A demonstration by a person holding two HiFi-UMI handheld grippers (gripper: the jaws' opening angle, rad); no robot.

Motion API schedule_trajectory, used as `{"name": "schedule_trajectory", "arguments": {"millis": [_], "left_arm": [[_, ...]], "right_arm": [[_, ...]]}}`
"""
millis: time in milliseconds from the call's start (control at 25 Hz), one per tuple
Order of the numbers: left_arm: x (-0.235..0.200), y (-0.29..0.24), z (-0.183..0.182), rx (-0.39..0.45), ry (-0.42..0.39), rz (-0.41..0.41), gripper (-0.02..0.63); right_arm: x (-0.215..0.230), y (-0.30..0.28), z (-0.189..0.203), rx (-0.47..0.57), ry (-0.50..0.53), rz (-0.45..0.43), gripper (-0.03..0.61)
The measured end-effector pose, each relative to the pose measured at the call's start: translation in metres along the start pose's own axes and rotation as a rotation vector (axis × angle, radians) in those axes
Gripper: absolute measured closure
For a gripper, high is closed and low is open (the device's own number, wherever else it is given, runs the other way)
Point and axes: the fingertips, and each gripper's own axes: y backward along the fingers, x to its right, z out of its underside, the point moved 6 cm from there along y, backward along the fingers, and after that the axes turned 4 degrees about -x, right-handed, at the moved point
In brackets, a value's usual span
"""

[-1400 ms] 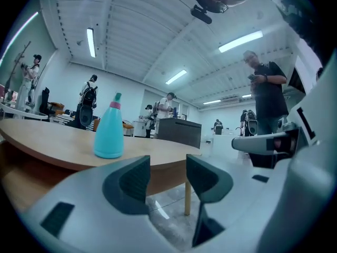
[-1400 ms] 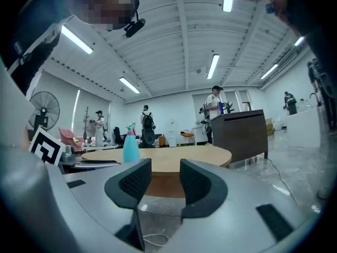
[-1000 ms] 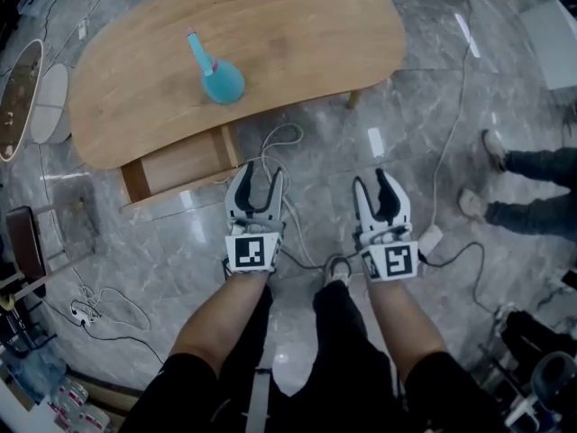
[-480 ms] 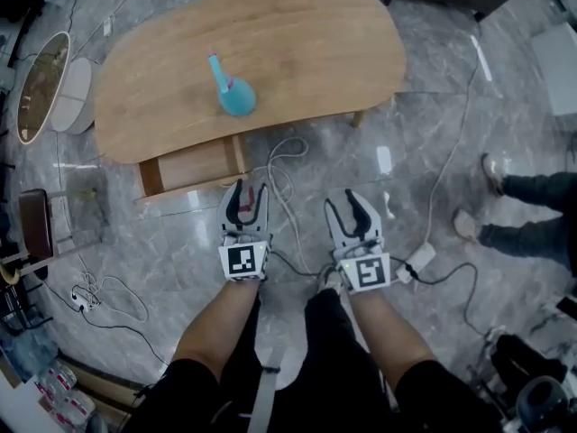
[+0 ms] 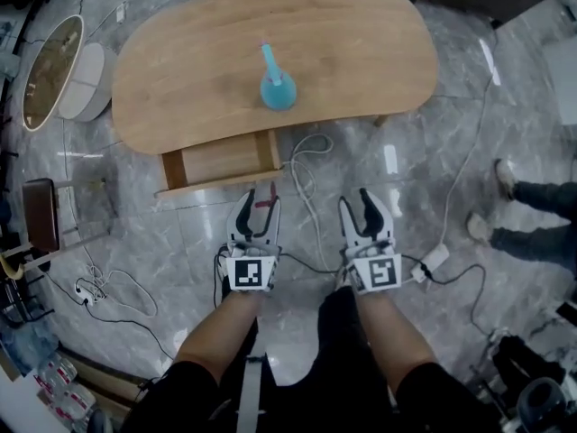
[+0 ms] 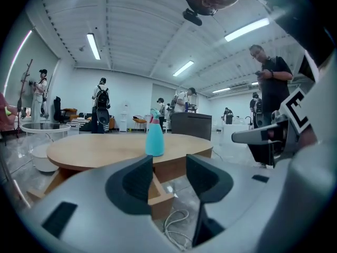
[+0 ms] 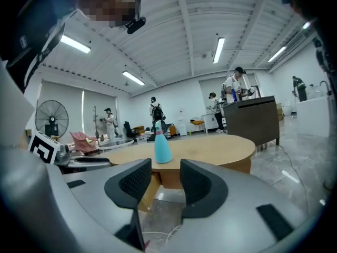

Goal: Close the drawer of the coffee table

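My left gripper (image 5: 259,200) is released: its jaws stand apart with nothing between them. In the left gripper view (image 6: 168,168), only the near corner of the drawer (image 6: 158,195) and a loop of white cable (image 6: 176,228) on the floor show through the gap. My right gripper (image 5: 360,204) is released too, its jaws apart and empty, and it is held beside the left one over the grey marble floor (image 5: 180,233). Neither gripper touches the drawer or the table.

The drawer (image 5: 221,159) is pulled out from under the near edge of the wooden worktop (image 5: 343,43), so its bare inside shows from above. Its front edge lies just ahead of my left gripper, a little to its left, with a strip of floor between. From the right gripper view (image 7: 166,173) the drawer (image 7: 146,190) sits low and left of the gap.

A teal spray bottle (image 5: 278,87) stands upright on the worktop, behind the drawer's right end. It shows just above the gap in both gripper views (image 6: 155,141) (image 7: 162,149). The white cable (image 5: 306,152) curls on the floor by the drawer's right corner and runs back between my grippers. A round side table (image 5: 54,70) stands off the worktop's left end.
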Motion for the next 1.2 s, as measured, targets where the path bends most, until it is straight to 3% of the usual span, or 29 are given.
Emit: {"name": "schedule_trajectory", "arguments": {"millis": [240, 480, 800, 1200], "left_arm": [[-0.046, 0.045, 0.016, -0.045, 0.044, -0.063, 0.416], [-0.091, 0.063, 0.022, -0.046, 0.048, -0.123, 0.416], [-0.14, 0.077, 0.043, -0.054, 0.053, -0.217, 0.416], [-0.177, 0.084, 0.067, -0.044, 0.066, -0.24, 0.416]], "right_arm": [[-0.073, -0.014, -0.008, 0.022, -0.031, -0.083, 0.413], [-0.111, -0.028, -0.003, 0.002, -0.01, -0.128, 0.413], [-0.136, -0.056, 0.017, -0.036, 0.027, -0.185, 0.413], [-0.159, -0.09, 0.051, -0.077, 0.052, -0.217, 0.411]]}}
